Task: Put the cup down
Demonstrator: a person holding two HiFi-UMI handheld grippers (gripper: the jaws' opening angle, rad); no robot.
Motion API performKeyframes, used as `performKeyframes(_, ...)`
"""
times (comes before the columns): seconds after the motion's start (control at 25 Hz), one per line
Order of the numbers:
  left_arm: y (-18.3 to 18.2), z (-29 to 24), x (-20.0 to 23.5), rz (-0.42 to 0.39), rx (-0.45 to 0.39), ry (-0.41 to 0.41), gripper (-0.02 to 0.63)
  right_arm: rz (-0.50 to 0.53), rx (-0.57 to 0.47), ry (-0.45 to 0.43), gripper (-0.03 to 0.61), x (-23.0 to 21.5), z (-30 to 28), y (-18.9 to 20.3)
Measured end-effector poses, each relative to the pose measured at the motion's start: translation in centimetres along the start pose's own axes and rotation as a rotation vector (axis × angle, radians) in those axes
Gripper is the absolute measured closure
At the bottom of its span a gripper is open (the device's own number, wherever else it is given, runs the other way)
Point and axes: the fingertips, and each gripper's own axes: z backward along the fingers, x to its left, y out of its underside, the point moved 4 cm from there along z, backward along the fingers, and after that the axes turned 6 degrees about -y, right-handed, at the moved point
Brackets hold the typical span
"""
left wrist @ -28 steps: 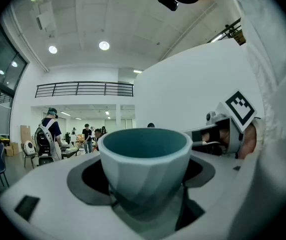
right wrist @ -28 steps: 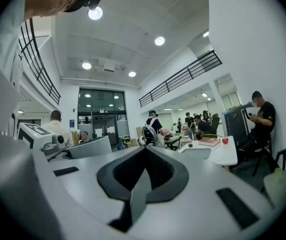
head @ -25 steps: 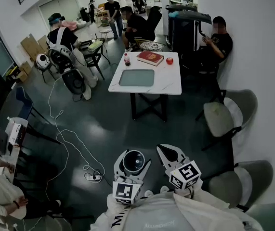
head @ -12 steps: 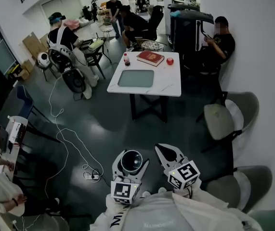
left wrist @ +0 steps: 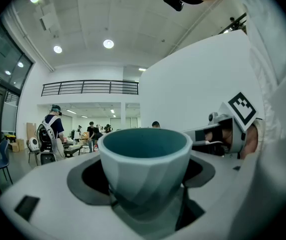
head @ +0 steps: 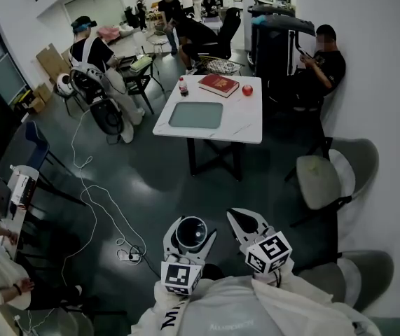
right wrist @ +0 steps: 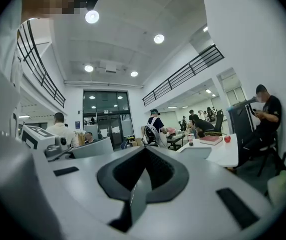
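Note:
A pale faceted cup (left wrist: 145,164) with a teal inside sits upright between the jaws of my left gripper (left wrist: 143,181), which is shut on it. The head view shows that cup (head: 190,232) from above, held close to my body over the dark floor. My right gripper (head: 247,224) is beside it on the right, shut and empty; its jaws (right wrist: 143,176) meet with nothing between them. A white table (head: 249,121) stands a few steps ahead, also in the right gripper view (right wrist: 218,151).
On the table lie a grey tray (head: 197,115), a red book (head: 218,84), a red apple (head: 246,89) and a bottle (head: 183,86). Grey chairs (head: 326,177) line the right wall. A white cable (head: 91,198) trails over the floor at left. Several people sit and stand around.
Both grippers keep their pose close to my body. The view has shifted slightly, and the table sits a little higher in the frame.

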Motion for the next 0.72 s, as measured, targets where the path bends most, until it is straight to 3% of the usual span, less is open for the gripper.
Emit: performKeyframes(0.72,-0.1,-7.4,3.1,-0.005,-0.009,0.032,0.217,-0.033,0.026,0.050,0.574,-6.1,-3.8,0.4)
